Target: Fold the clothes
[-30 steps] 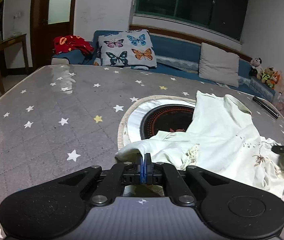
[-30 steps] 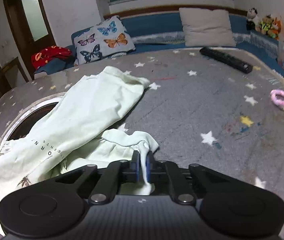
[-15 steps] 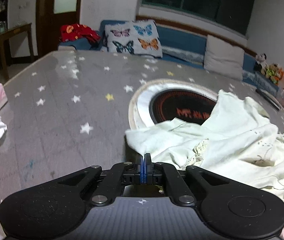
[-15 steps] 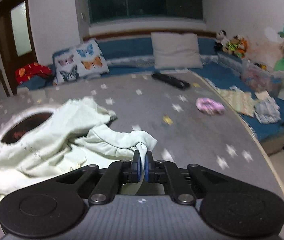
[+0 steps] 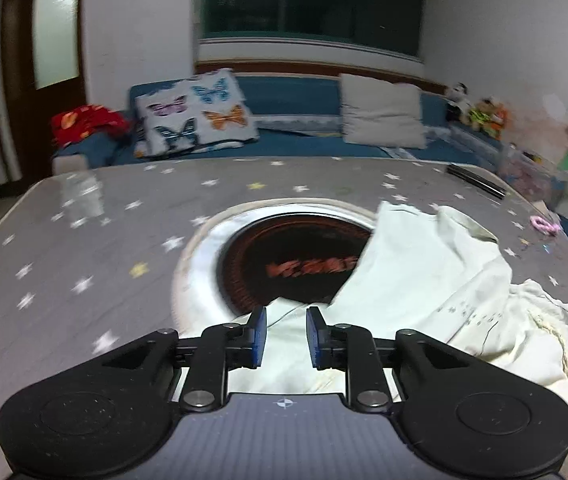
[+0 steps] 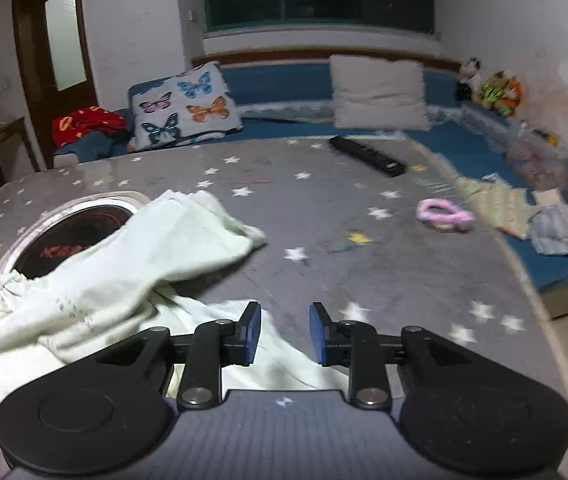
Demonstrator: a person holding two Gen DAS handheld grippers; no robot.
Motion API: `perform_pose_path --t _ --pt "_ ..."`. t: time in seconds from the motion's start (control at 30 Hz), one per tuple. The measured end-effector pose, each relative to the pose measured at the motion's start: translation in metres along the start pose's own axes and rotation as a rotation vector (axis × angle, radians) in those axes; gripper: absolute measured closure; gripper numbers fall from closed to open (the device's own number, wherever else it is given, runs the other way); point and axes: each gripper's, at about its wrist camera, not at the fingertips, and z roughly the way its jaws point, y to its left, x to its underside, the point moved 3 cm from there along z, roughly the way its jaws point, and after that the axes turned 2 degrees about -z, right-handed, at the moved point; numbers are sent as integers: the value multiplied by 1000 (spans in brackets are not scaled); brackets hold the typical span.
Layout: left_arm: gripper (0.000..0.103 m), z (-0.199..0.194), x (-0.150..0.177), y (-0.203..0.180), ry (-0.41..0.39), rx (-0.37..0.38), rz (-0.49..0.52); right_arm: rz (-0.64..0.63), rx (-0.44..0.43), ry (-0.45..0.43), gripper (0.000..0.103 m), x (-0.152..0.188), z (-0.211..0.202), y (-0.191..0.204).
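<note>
Both grippers just opened over the pale green garment [image 5: 424, 280]

Left gripper [image 5: 286, 336] and right gripper [image 6: 285, 333] hold nothing; only the right view shows the pink scrunchie [image 6: 444, 215] at 2 o'clock.

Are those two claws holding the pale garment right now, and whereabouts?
Nothing is held: the left claw and right claw have just opened above the garment.
</note>
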Motion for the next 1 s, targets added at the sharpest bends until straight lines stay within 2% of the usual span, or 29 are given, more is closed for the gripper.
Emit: perform_pose_path --t 0.1,0.33,0.5,0.57,0.77,0.87,1.0 --pt "79 33 -14 -18 26 38 25 24 -45 20 77 -7 28 10" --pt "79 108 -44 -54 69 89 82 21 -67 74 77 -26 86 26" --pt "79 154 -57 -78 100 125 129 32 -69 101 76 -35 110 29" --pt "79 169 -61 -85 102 115 148 35 -70 106 74 -38 117 30" --pt "79 201 -67 -97 135 141 150 32 -68 111 70 -42 125 28" --pt "79 207 -65 -103 139 159 163 30 -66 113 65 -43 127 27" --pt "82 209 -63 -110 139 192 183 35 -65 115 64 -43 129 24"
